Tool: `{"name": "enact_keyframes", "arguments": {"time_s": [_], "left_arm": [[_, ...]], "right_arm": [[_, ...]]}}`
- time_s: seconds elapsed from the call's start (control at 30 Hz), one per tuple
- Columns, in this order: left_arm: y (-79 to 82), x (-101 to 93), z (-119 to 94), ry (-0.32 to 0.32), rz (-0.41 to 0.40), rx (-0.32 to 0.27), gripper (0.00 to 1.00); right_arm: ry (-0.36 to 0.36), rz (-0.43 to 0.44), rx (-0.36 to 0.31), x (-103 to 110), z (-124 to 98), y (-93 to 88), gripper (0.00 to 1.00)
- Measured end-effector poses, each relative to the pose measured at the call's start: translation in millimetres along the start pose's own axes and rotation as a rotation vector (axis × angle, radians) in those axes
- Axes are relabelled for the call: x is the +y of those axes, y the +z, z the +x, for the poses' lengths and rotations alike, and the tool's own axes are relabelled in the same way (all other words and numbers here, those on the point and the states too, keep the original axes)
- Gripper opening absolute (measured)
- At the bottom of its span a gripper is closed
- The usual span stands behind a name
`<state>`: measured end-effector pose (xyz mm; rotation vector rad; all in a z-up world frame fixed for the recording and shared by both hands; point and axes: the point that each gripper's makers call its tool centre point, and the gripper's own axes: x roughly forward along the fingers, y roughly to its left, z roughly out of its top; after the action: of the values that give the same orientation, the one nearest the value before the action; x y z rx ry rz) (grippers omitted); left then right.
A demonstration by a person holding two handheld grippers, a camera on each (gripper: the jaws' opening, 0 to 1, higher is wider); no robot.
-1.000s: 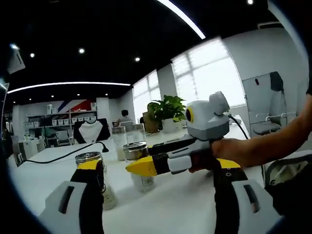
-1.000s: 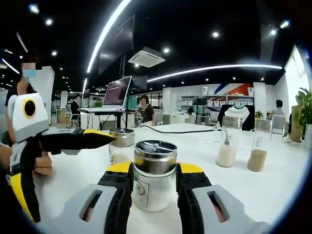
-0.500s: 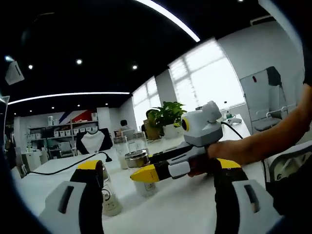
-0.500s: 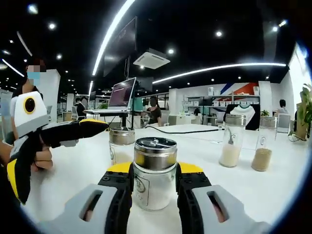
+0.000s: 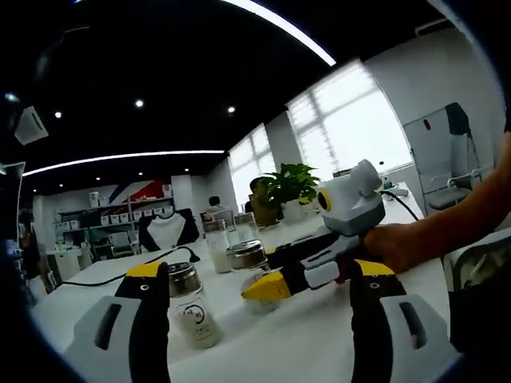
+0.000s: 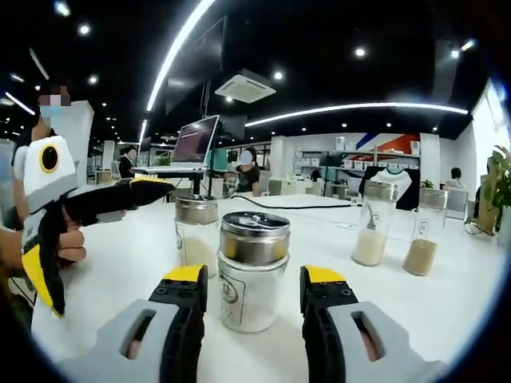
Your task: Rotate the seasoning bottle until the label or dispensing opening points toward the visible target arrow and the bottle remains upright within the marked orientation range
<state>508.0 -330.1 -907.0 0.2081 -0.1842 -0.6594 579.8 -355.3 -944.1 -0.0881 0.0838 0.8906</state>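
Note:
A seasoning bottle [image 6: 254, 271] with a shiny metal lid and white powder stands upright on the white table [image 6: 447, 303]. My right gripper [image 6: 255, 279] is open around it, with a small gap on each side. In the left gripper view this bottle [image 5: 249, 257] sits behind the yellow tips of the right gripper [image 5: 267, 286], which a hand [image 5: 407, 247] holds. My left gripper [image 5: 259, 275] is open with nothing between its jaws. A second lidded bottle [image 5: 192, 307] stands just inside its left jaw. In the right gripper view the left gripper [image 6: 140, 191] hovers above the table at left.
The second short bottle [image 6: 196, 231] stands behind the first. Two tall glass jars [image 6: 374, 223] [image 6: 429, 231] stand at the far right of the table. A black cable [image 6: 279, 209] runs across the far side. A potted plant [image 5: 279, 187] stands near the window.
The right gripper's jaws have opened off the seasoning bottle, which stays upright on the table. The left gripper view has shifted, so the second bottle now shows clear of its left jaw.

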Motion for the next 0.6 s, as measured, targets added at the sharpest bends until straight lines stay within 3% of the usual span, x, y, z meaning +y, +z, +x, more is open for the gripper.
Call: {"name": "enact_keyframes", "arguments": {"time_s": [0.1,0.27,0.37,0.53,0.6], "left_arm": [[4.2,0.1,-2.4,-0.02,-0.057,-0.019,1.0],[3.7,22.5,-9.5,0.054,-0.188,-0.044,1.0],[3.1,28.4,-11.3,0.07,-0.208,-0.055,1.0],[-3.5,27.3,-8.8,0.085,-0.183,-0.014,1.0],[-8.4,24.9,-6.3,0.084,-0.168,0.02,1.0]], "right_arm": [[-0.002,0.043,-0.025,-1.3,-6.1,2.8,0.51],[-0.033,0.005,-0.048,-0.7,-11.0,8.7,0.52],[-0.05,0.004,-0.078,-4.5,-16.0,15.5,0.53],[-0.066,0.054,-0.259,-13.2,-35.3,50.1,0.54],[-0.047,0.102,-0.251,-15.4,-35.4,47.5,0.56]]}}
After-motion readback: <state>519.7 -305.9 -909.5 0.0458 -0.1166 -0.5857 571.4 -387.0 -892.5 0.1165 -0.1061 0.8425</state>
